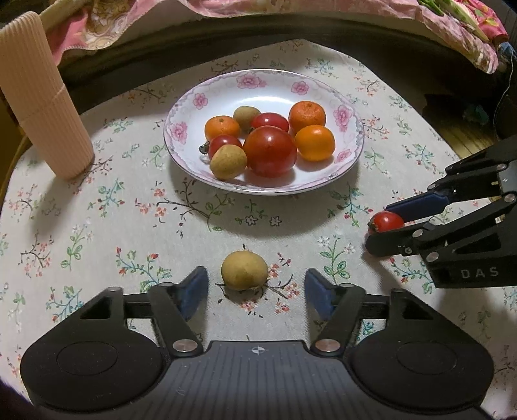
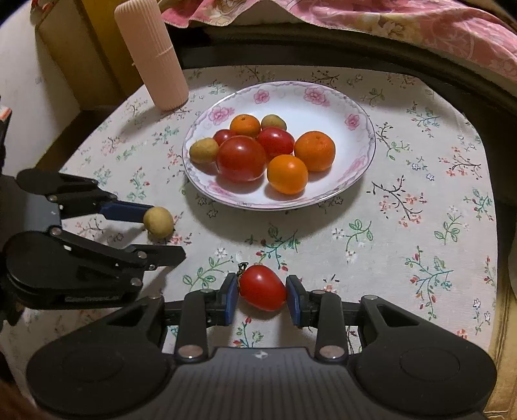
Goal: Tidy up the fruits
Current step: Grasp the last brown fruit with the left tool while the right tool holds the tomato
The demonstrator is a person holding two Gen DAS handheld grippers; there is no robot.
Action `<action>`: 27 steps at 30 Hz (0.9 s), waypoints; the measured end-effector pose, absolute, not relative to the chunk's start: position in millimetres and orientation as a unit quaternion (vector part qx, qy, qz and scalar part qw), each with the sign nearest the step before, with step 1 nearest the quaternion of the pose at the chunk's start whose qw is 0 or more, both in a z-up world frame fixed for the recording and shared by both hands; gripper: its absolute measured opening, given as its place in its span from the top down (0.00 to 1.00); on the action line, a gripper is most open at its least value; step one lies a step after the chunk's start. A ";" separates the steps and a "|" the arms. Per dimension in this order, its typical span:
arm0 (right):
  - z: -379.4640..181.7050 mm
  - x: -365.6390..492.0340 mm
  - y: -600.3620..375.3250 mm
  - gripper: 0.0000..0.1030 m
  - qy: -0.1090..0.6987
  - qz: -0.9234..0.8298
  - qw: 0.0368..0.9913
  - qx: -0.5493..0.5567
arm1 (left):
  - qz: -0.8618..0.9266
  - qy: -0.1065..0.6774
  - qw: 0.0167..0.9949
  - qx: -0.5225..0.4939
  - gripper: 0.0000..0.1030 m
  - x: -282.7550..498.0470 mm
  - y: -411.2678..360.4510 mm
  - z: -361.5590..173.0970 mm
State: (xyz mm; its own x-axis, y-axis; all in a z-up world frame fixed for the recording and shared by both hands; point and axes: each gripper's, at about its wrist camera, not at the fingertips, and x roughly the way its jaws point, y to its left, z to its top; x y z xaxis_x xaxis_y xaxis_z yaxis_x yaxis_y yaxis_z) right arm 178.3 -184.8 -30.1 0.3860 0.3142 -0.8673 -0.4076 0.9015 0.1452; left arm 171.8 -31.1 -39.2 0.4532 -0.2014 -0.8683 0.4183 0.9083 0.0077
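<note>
The left gripper [image 1: 257,292] stands at the bottom centre of the left wrist view with its two blue-padded fingers apart. A tan round fruit [image 1: 244,270] lies on the floral tablecloth [image 1: 97,206] between the fingertips, with a clear gap of cloth on each side; neither pad touches it. In the right wrist view the same gripper [image 2: 166,234] enters from the left edge, and the tan fruit [image 2: 158,222] sits just beside the tip of its upper finger.

The right gripper [image 2: 262,299] occupies the bottom centre of the right wrist view. Its blue pads are clamped on a small red tomato [image 2: 262,287], one pad against each side; the stem end points to the upper left. In the left wrist view this gripper [image 1: 386,231] appears at the right edge, with the tomato [image 1: 387,221] pinched between its fingers, low over the cloth.

A white plate with a pink flower rim [image 1: 347,114] rests in the upper centre of both views. It holds three orange citrus fruits, one large red tomato [image 1: 269,151], two smaller red tomatoes and two tan fruits, all grouped together at the plate's centre.

A ribbed beige cylinder [image 1: 45,106] stands upright on the cloth at the upper left, well apart from the plate. Pink patterned fabric [image 2: 404,29] runs along the top edge of the frames
</note>
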 end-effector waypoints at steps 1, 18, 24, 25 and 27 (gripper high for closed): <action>-30.9 178.5 -184.5 0.66 0.511 0.217 0.830 -0.047 | -0.183 0.490 0.845 0.111 0.28 171.9 -31.4 -39.1; -29.4 176.1 -182.9 0.66 0.508 0.214 0.832 -0.066 | -0.184 0.488 0.847 0.107 0.61 168.2 -35.2 -34.1; -29.6 173.1 -175.7 0.67 0.505 0.219 0.832 -0.074 | -0.180 0.487 0.849 0.099 0.57 172.4 -35.0 -34.5; -29.8 173.4 -175.3 0.67 0.505 0.218 0.832 -0.073 | -0.180 0.486 0.850 0.096 0.56 173.4 -35.1 -35.0; -30.1 175.0 -174.9 0.67 0.509 0.217 0.830 -0.068 | -0.179 0.485 0.850 0.098 0.56 174.2 -35.6 -35.5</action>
